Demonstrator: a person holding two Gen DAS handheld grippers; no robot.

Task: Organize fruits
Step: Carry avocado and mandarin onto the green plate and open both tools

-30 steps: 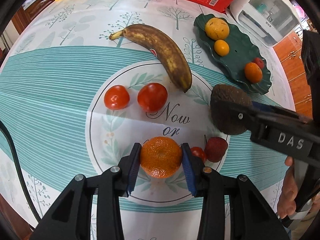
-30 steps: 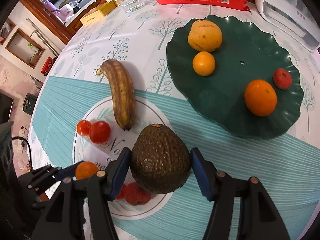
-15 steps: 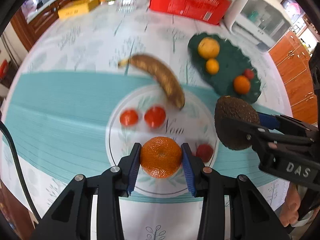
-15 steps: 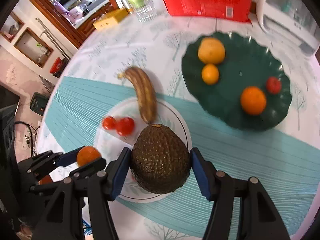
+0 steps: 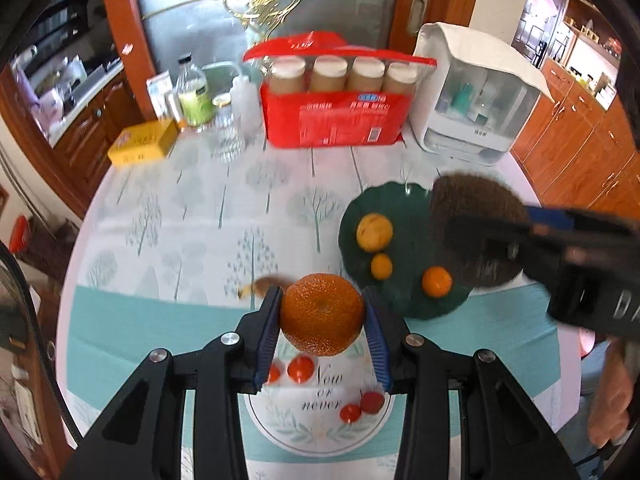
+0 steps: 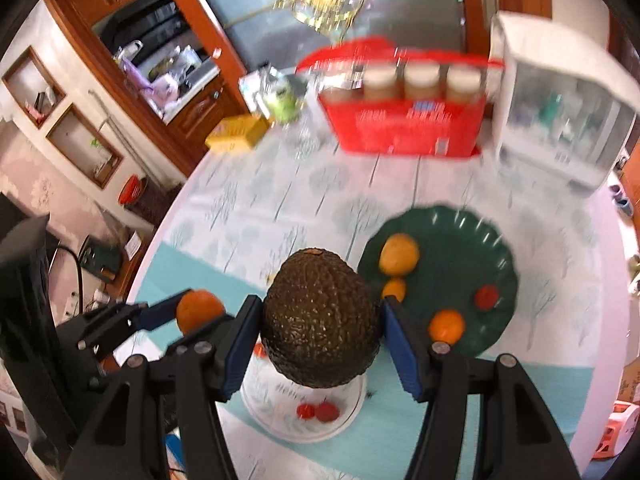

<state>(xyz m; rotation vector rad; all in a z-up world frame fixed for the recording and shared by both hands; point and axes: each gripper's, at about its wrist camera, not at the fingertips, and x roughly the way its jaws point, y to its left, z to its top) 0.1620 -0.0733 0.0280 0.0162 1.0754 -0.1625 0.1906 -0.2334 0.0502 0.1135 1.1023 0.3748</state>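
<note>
Desk (image 5: pixel 192 216) now far below: left fingers (image 5: pixel 269 334) holding orange (image 5: pixel 322 314), right fingers (image 6: pixel 242 346) holding avocado (image 6: pixel 320 324), both lifted toward green plate (image 6: pixel 472 240).

We see a round worktop (image 5: pixel 280 184) under a pale cloth printed with trees and a teal band. Behind it stands a frosted glass door (image 5: pixel 260 12) with gold scrollwork in a reddish wood frame. Wood cabinets (image 5: pixel 576 152) line the right side, and a kitchen counter (image 5: pixel 72 92) with wood doors runs along the left. In the right wrist view, two recessed niches (image 6: pixel 60 116) sit in a pale wall, and a red basin (image 6: pixel 134 190) rests low beside the worktop.
</note>
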